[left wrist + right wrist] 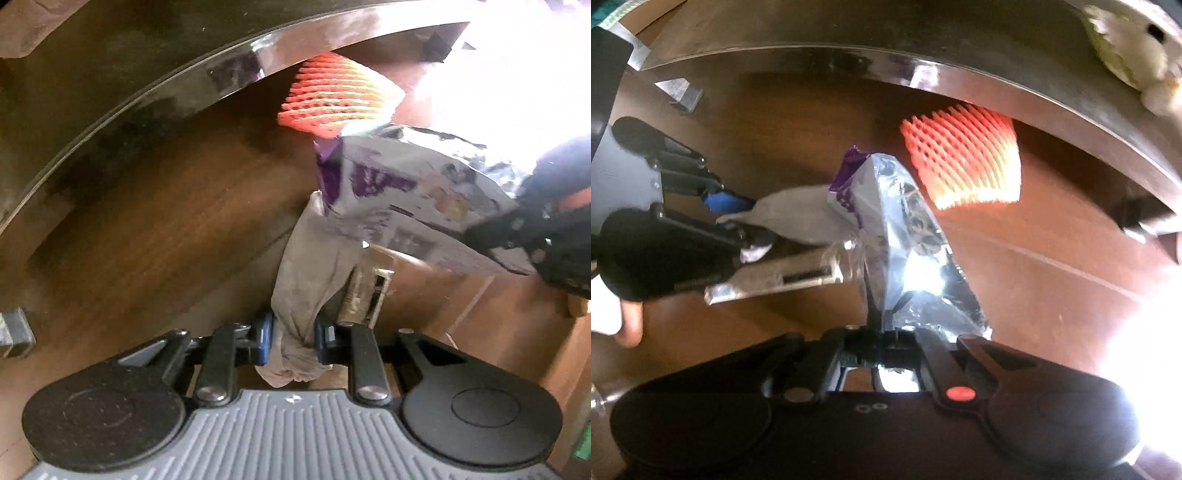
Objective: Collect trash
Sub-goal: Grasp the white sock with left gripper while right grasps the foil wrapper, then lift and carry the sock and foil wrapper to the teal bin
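My left gripper (293, 334) is shut on a crumpled grey cloth-like wad (314, 266) that hangs forward over the wooden floor. It also shows in the right wrist view (746, 218) at the left, with the grey wad (798, 214) in it. My right gripper (897, 334) is shut on a silver and purple foil snack wrapper (901, 236). In the left wrist view the wrapper (406, 199) sits above the wad, held by the right gripper (524, 229) at the right. An orange foam fruit net (340, 99) lies on the floor beyond, partly under a table edge, also in the right wrist view (964, 158).
A dark glossy table edge (147, 92) curves across the top, also in the right wrist view (960, 81). A white plush toy (1137, 48) lies on it at top right. A metal floor fitting (775, 280) lies below the wad. Strong glare fills the right side.
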A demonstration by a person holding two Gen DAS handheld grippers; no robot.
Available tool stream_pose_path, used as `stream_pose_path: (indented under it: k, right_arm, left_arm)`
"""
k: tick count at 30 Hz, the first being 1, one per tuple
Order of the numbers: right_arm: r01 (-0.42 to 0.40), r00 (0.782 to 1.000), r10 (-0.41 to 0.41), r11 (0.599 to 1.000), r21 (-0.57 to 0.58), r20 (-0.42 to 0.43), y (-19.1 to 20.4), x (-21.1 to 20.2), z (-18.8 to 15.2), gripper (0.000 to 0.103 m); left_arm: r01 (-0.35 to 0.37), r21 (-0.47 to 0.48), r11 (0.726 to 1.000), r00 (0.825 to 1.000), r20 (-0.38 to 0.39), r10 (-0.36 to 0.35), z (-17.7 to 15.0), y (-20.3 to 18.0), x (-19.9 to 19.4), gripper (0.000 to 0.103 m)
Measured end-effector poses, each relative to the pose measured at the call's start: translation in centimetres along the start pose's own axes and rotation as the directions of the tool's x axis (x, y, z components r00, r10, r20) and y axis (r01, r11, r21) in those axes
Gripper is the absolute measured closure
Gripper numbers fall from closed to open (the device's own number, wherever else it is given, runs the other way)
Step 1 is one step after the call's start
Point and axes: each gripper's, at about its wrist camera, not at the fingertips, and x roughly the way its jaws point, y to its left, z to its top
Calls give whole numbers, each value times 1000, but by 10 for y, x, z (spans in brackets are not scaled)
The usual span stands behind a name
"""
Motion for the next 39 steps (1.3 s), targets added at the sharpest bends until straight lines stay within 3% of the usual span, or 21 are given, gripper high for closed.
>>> stream_pose_path:
  k: [5, 9, 14, 19, 24, 30, 37, 39]
  right_arm:
    - [11, 1000, -11, 997, 79, -7, 0, -53, -12, 103]
    - [12, 999, -20, 988, 157, 48, 6, -106, -16, 103]
    - [5, 984, -53, 962, 271, 171, 19, -182, -24, 103]
    - [-1, 952, -97, 948, 319, 289, 36, -260, -51, 103]
    - [12, 903, -149, 946, 324, 403, 59, -332, -91, 103]
    - [28, 831, -210, 940, 339, 514, 76, -406, -142, 103]
    - [30, 737, -269, 929, 368, 620, 75, -475, -195, 103]
    - [31, 700, -292, 924, 381, 651, 72, -496, -209, 103]
  left_arm:
    - [6, -24, 1000, 1000, -11, -6, -2, -4, -30, 84]
    - [-1, -31, 1000, 1000, 14, 1, -3, -11, -72, 84]
    - [-17, -43, 999, 995, 95, 21, -7, -24, -147, 84]
    - [-11, -104, 995, 977, 209, 33, -12, -40, -232, 84]
    - [-25, -121, 992, 940, 335, 65, -25, -67, -317, 84]
    - [-53, -130, 990, 882, 459, 108, -38, -108, -398, 84]
    - [-62, -115, 991, 817, 565, 117, -51, -148, -482, 84]
    - [-69, -97, 993, 796, 595, 113, -51, -163, -505, 84]
